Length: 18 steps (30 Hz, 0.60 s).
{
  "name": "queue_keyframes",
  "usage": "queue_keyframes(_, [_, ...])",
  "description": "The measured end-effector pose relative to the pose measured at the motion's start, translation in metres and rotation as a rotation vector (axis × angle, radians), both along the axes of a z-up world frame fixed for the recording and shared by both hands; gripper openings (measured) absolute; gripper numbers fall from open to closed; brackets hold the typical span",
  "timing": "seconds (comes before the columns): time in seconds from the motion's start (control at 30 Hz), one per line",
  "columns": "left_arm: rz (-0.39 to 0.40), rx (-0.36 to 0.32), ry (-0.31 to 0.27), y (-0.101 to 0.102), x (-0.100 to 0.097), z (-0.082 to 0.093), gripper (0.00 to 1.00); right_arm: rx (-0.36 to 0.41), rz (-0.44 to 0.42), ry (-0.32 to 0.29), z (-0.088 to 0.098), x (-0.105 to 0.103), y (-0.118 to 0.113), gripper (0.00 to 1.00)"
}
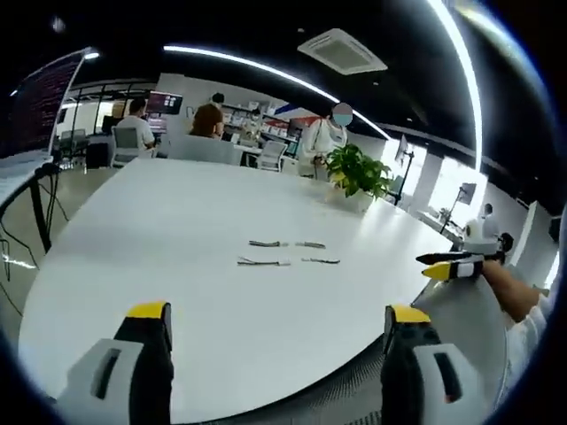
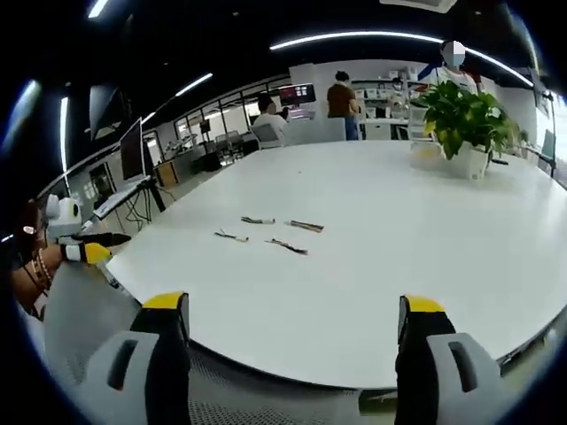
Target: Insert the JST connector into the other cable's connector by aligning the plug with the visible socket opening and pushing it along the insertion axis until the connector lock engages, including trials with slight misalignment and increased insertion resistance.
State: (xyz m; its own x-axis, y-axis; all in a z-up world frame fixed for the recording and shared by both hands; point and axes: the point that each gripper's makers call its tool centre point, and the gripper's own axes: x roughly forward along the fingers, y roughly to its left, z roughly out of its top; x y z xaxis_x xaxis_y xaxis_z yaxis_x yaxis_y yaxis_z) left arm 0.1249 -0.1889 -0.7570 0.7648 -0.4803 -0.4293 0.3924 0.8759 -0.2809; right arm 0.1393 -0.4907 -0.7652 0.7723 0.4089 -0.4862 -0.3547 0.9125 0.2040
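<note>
In the left gripper view, the left gripper hangs open and empty before a white table; four short thin cables lie mid-table, paired in two rows. In the right gripper view, the right gripper is likewise open, with the cables lying ahead.

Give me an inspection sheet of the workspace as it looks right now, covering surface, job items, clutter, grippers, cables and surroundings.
Surface: large white table, mostly bare.
Job's things: four short cable pieces lying in a loose group mid-table, apart from each other, none mated.
Clutter: potted plant near the far edge.
Grippers: left gripper open, empty, short of the table edge; right gripper open, empty.
Cables: connector details too small to tell.
Surroundings: open office, people seated and standing at desks, monitors, ceiling light strips.
</note>
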Motion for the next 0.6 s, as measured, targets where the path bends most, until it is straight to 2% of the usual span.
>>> queue_keyframes(0.03, [-0.008, -0.020, -0.025, -0.002, 0.001, 0.003, 0.99, 0.008, -0.007, 0.015, -0.002, -0.001, 0.000, 1.00])
queue_keyframes(0.07, [-0.015, -0.071, -0.082, -0.007, 0.004, 0.012, 0.99, 0.016, -0.011, 0.014, -0.002, -0.001, 0.000, 0.99])
queue_keyframes(0.1, [-0.017, -0.098, -0.109, -0.009, 0.005, 0.016, 0.99, 0.018, -0.017, 0.002, -0.001, 0.000, 0.000, 0.99])
queue_keyframes(0.13, [-0.020, -0.118, -0.103, -0.009, 0.004, 0.016, 0.99, 0.029, -0.031, -0.007, 0.000, 0.001, 0.000, 0.99])
queue_keyframes(0.23, [-0.024, -0.135, -0.034, -0.011, 0.000, 0.005, 0.99, 0.043, -0.035, 0.002, -0.001, 0.000, 0.001, 1.00])
queue_keyframes(0.3, [-0.029, -0.122, 0.071, -0.010, -0.007, -0.010, 0.99, 0.032, -0.028, 0.008, -0.003, -0.001, 0.003, 1.00])
queue_keyframes(0.37, [-0.028, -0.106, 0.097, -0.008, -0.007, -0.016, 0.99, 0.031, -0.026, 0.009, -0.003, -0.001, 0.004, 1.00])
queue_keyframes(0.4, [-0.038, -0.124, 0.123, -0.010, -0.010, -0.017, 0.99, 0.030, -0.028, 0.011, -0.003, -0.001, 0.003, 1.00])
queue_keyframes(0.53, [-0.048, -0.109, 0.126, -0.010, -0.010, -0.019, 0.99, 0.025, -0.022, 0.034, -0.007, -0.002, 0.004, 1.00])
queue_keyframes(0.6, [-0.049, -0.111, 0.154, -0.010, -0.012, -0.024, 0.99, 0.010, 0.005, 0.076, -0.013, -0.006, 0.006, 1.00])
